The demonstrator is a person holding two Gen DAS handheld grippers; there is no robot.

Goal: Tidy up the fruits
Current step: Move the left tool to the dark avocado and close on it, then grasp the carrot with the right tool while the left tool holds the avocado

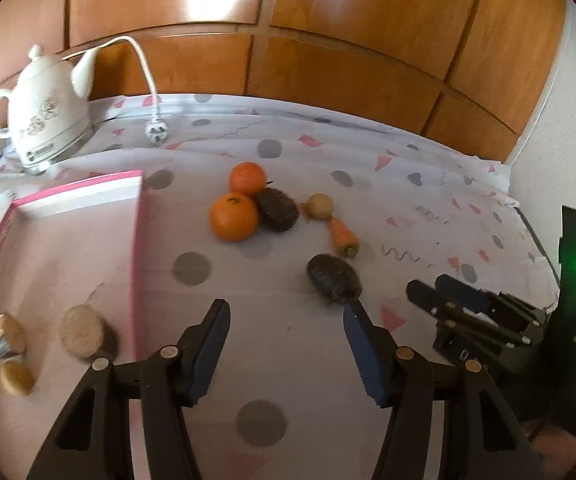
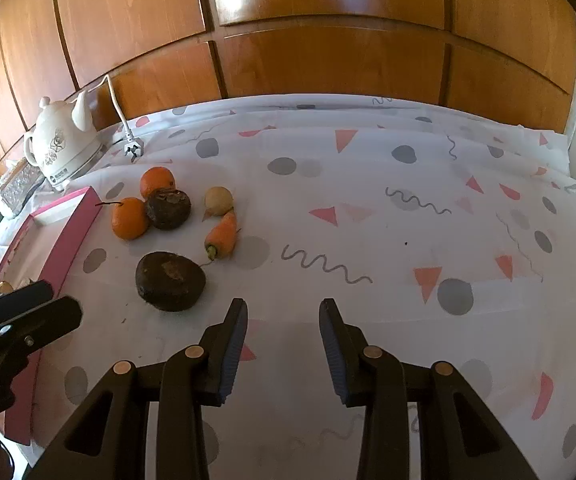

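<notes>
Roughly L to R: pink tray [image 1: 138,248] w/ a few pieces in it, two oranges [image 1: 234,216] touching a dark beet, near beet [image 1: 334,283] alone on desk. Beet looks firm, heavy-ish, rough; grip across its widest middle. Left tool [image 1: 286,318] spread, empty; right tool [image 2: 283,318] part-spread, empty.

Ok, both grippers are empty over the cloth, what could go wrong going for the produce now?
The near dark beet is round and could roll off the left gripper pads. The oranges touch the far beet, so grabbing one may nudge the others. The right gripper sits close by; the two could collide.
</notes>
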